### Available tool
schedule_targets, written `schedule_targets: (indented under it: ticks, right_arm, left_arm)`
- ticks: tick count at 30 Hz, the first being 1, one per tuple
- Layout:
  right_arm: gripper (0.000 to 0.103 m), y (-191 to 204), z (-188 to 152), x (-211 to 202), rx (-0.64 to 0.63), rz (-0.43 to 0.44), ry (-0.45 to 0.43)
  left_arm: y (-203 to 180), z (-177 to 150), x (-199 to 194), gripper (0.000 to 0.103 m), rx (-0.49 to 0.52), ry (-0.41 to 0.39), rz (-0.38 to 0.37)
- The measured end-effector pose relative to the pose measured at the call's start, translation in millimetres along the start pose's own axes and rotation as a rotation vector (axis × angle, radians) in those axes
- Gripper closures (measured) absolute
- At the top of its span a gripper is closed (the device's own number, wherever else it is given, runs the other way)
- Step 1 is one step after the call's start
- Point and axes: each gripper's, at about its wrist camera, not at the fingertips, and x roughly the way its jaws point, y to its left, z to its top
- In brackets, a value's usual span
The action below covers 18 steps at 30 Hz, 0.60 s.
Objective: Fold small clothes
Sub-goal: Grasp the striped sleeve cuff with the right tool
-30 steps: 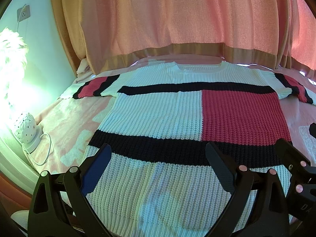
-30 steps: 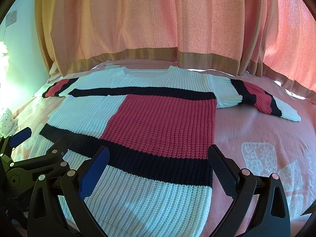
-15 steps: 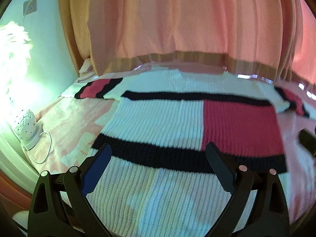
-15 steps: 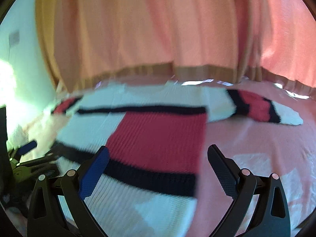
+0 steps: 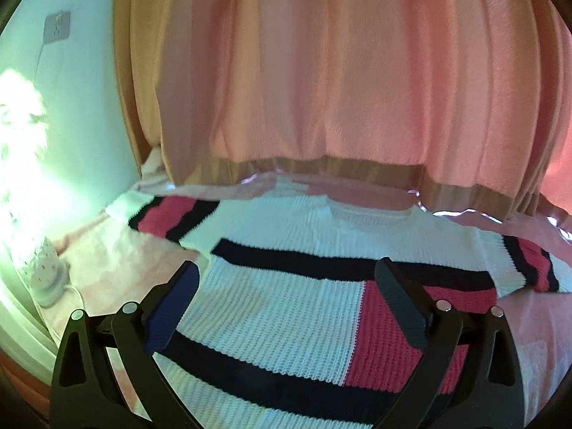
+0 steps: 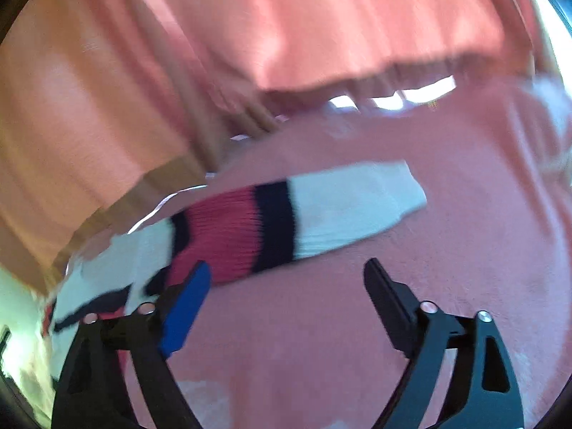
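A knitted sweater (image 5: 286, 314) in white, black and pink blocks lies flat on a pink bed, neckline toward the curtain, both sleeves spread out. My left gripper (image 5: 286, 279) hovers open above its body, nothing between the fingers. In the blurred right wrist view the sweater's right sleeve (image 6: 279, 218) stretches across the bedspread, its white cuff (image 6: 361, 203) at the right. My right gripper (image 6: 287, 279) hangs just short of that sleeve; its jaws are closing but stand wide apart with only bedspread between them.
Pink and tan curtains (image 5: 321, 89) hang along the bed's far side. A small white dotted lamp (image 5: 44, 268) with a cord sits at the left bed edge by a pale wall with a socket (image 5: 57, 26). Pink bedspread (image 6: 464, 250) lies beyond the sleeve.
My right gripper swept far to the right, from over the sweater's body to the right sleeve, rolling as it went. My left gripper rose and moved forward over the sweater.
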Motion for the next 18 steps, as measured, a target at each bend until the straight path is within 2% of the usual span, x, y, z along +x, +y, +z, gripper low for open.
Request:
schedule_targets:
  ticks: [3,6,10,11,12,13,14,16,18]
  right_arm:
    - [0.02,-25.3,8.8,29.9,0.065,0.009,0.021]
    - [0.021,-39.9,17.5,59.9,0.121,0.031,0.042]
    - [0.03,-54.2,26.9,73.7,0.175,0.077,0.01]
    - [0.034,-55.3,29.9,76.1,0.176,0.078,0.003]
    - [0.053,-56.5,33.7,80.9,0.185,0.082,0.008]
    - [0.08,-59.2,36.2,85.0,0.196,0.093,0.015]
    - [0.095,-61.4,37.7,89.4,0.213,0.107,0.023]
    - [0.095,-58.9,41.2,88.2,0.229,0.12,-0.006]
    - [0.095,-40.1,48.0,73.4,0.175,0.135,-0.054]
  left_arm:
    - [-5.1,-7.8,20.3,0.007,0.001,0.063,0.006]
    - [-10.8,-9.9,27.8,0.007,0.027,0.066,0.033]
    - [-17.2,-10.4,40.0,0.007,0.028,0.1,0.028]
    - [-18.6,-10.8,42.5,0.007,0.027,0.112,0.022]
    - [-19.6,-11.1,44.9,0.007,0.026,0.12,0.019]
    - [-20.6,-11.3,47.2,0.007,0.027,0.128,0.015]
    - [-21.8,-11.7,48.5,0.007,0.03,0.129,0.017]
    - [-23.6,-12.1,48.7,0.007,0.039,0.128,0.02]
    - [-22.0,-11.7,48.2,0.007,0.039,0.128,0.021]
